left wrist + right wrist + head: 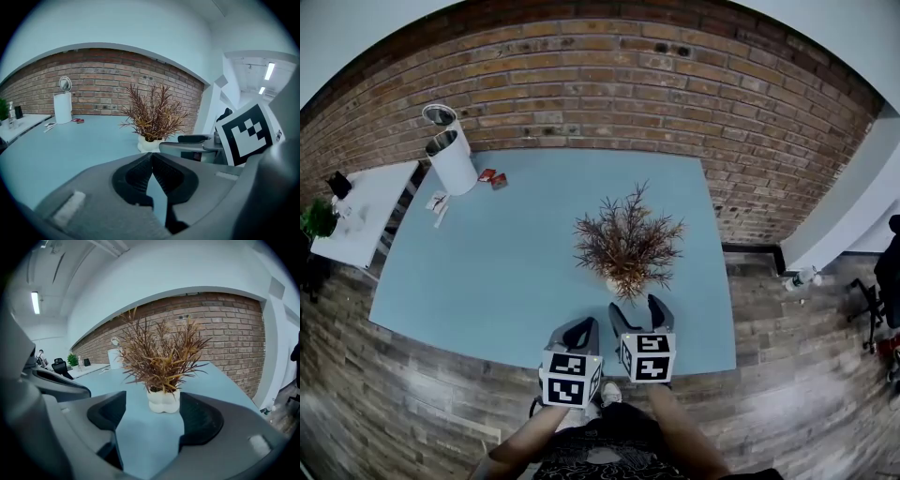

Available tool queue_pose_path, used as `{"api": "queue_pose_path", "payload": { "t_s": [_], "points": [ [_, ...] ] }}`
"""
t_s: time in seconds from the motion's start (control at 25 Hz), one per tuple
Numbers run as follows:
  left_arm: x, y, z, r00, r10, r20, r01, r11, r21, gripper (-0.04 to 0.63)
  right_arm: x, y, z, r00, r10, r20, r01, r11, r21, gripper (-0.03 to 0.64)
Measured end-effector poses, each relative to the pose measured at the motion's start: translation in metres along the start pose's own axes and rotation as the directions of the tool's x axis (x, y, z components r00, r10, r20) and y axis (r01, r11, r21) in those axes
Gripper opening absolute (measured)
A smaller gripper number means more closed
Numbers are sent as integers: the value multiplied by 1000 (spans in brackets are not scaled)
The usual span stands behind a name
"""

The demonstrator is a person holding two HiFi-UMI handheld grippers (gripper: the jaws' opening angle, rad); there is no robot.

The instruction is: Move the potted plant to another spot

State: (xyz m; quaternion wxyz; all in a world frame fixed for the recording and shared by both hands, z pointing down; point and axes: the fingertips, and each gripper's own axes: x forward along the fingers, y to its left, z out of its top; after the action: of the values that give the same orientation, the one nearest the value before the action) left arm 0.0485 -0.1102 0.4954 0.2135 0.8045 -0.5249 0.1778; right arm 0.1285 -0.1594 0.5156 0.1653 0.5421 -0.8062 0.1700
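The potted plant (627, 246), dry reddish-brown leaves in a small white lobed pot (163, 400), stands on the light blue table (516, 262) right of centre. My right gripper (638, 310) is just in front of the pot, pointing at it with its jaws open; nothing is between them and the pot (617, 284) sits a short way beyond the tips. My left gripper (581, 330) hangs beside it to the left near the table's front edge, jaws shut and empty. In the left gripper view the plant (151, 117) lies ahead and to the right.
A white cylindrical bin (450, 150) stands at the table's far left corner, with small red items (492, 177) and papers (439, 204) nearby. A brick wall (609, 84) runs behind. A white side table (356, 211) with a green plant (317, 218) is at left.
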Motion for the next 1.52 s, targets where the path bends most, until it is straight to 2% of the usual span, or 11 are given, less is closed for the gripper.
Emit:
{"api": "queue_pose_path", "payload": {
  "t_s": [0.64, 1.2, 1.52],
  "points": [
    [38, 9, 9, 998, 39, -40, -39, 999, -1, 0, 54, -10, -17, 996, 39, -79, -40, 999, -10, 431],
    [52, 23, 9, 992, 115, -54, -115, 993, 3, 0, 86, -19, -25, 994, 58, -96, -58, 998, 5, 465],
    [60, 31, 6, 995, 76, -66, -75, 997, 18, 0, 98, -22, -26, 996, 4, -90, -4, 1000, 0, 474]
  ]
}}
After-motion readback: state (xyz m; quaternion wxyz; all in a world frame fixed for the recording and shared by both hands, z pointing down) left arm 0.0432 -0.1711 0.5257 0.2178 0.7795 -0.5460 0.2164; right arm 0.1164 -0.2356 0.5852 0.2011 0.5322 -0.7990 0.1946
